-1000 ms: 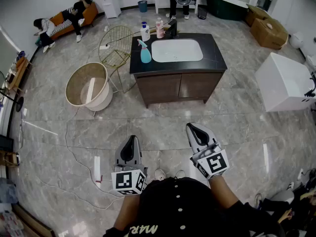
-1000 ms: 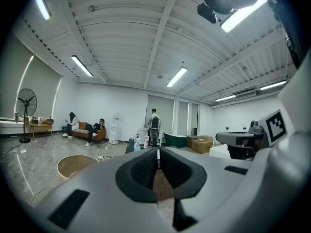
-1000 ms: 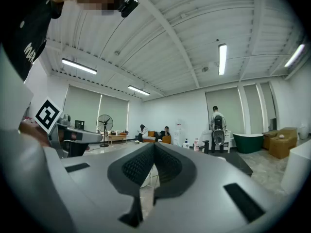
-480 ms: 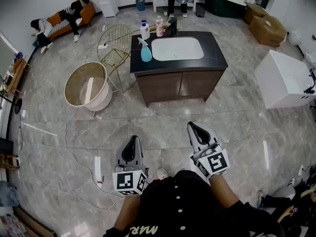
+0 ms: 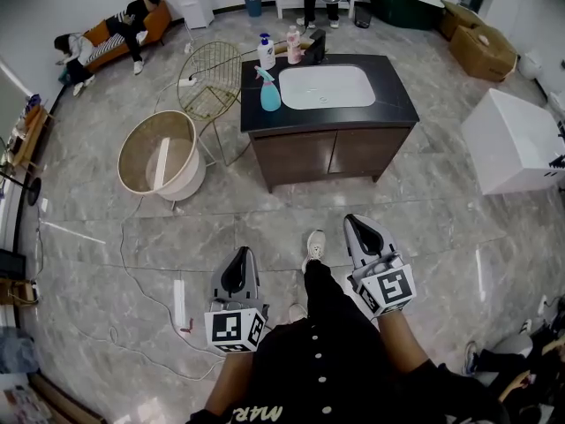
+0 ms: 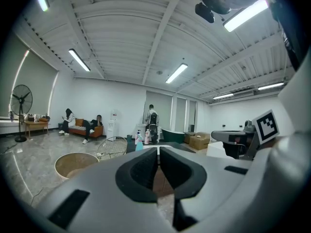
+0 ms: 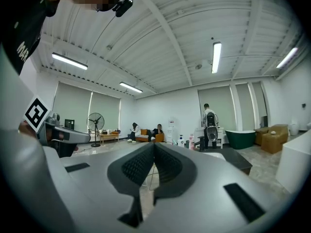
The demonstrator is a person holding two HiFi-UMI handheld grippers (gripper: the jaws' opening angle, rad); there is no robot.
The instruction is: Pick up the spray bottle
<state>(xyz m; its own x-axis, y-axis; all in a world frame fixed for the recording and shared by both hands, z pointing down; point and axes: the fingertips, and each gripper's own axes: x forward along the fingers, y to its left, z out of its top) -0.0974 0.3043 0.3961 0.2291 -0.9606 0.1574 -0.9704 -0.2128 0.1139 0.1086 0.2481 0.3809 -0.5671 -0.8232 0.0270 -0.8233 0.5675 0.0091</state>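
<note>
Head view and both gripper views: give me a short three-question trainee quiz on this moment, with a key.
1. True or false: the blue spray bottle stands on the countertop, left of the sink in the head view.
2. Pick one. The left gripper and right gripper are: A) both open; B) both shut with nothing between the jaws; C) one shut on a bottle.
3. Fill in: on the floor by the countertop's left end stands a gold wire ____.
Key: 1 true; 2 B; 3 chair.
</note>
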